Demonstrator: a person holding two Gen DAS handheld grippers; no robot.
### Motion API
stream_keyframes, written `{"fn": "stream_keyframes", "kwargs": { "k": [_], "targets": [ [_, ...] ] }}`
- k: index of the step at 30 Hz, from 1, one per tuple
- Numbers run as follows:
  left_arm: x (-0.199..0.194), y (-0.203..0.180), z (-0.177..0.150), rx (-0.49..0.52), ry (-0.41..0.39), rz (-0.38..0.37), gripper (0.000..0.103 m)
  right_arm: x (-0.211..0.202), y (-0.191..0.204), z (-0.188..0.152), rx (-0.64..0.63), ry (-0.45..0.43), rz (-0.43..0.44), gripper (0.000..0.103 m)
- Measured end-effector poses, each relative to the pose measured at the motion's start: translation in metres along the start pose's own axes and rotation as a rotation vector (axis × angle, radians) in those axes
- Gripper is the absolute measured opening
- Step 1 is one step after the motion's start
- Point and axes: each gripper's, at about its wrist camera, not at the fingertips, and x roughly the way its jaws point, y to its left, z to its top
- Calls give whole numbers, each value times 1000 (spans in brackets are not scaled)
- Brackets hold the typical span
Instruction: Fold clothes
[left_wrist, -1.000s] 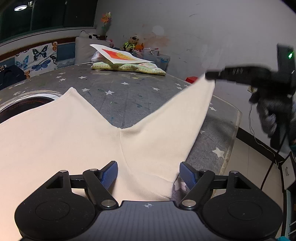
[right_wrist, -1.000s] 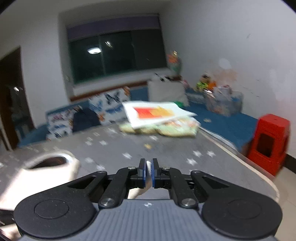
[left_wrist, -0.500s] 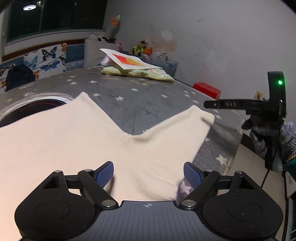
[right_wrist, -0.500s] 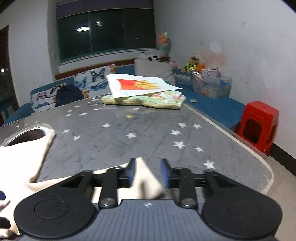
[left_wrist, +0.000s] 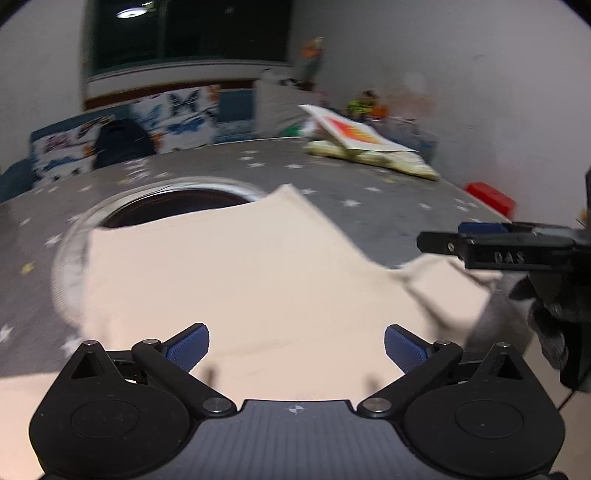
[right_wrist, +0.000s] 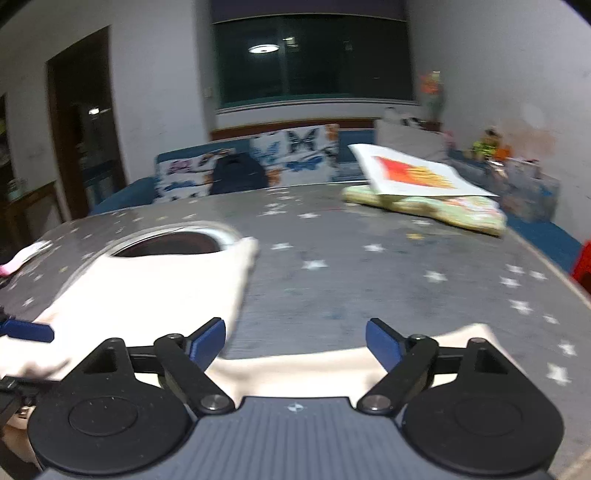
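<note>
Both views were motion-blurred. The left gripper (left_wrist: 295, 341) had its blue-padded fingers (left_wrist: 188, 345) spread wide, nothing between them; it hung low over the cream garment (left_wrist: 229, 273). The right gripper (right_wrist: 295, 341) was likewise spread wide and held nothing, with a cream edge of the garment lying just under and ahead of its jaws.

The cream garment lay spread on the grey star-patterned table (left_wrist: 369, 221). Its far edge reached the rim of a round recessed opening (left_wrist: 173, 206) set in the tabletop; the cloth covered part of the near rim. The inside of the opening looked dark, and its contents could not be made out. In the right wrist view the same opening (right_wrist: 170, 243) showed beyond the cloth (right_wrist: 155, 288), again too dark to read.

In the left wrist view the right gripper (left_wrist: 476, 242) came in from the right side, above a loose cream corner of the garment; whether it touched the cloth could not be told.

At the table's far end sat a folded green-patterned bundle (right_wrist: 443, 210) with a white sheet bearing an orange-red print (right_wrist: 413, 173) resting on top. A red stool (left_wrist: 491, 197) stood past the table's right edge.
</note>
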Motion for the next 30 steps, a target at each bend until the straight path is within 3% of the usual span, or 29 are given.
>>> {"fn": "stream_keyframes", "kwargs": {
  "k": [6, 11, 24, 30],
  "targets": [
    [-10, 32, -10, -73, 27, 133, 103, 14, 41, -1, -64, 14, 100, 89],
    [-12, 48, -23, -109, 42, 182, 103, 24, 66, -4, -105, 29, 164, 89],
    [-32, 85, -55, -148, 26, 282, 103, 45, 92, -21, -204, 106, 211, 91],
    [-36, 82, -42, -173, 13, 257, 103, 44, 93, -12, -200, 89, 211, 98]
  ]
}}
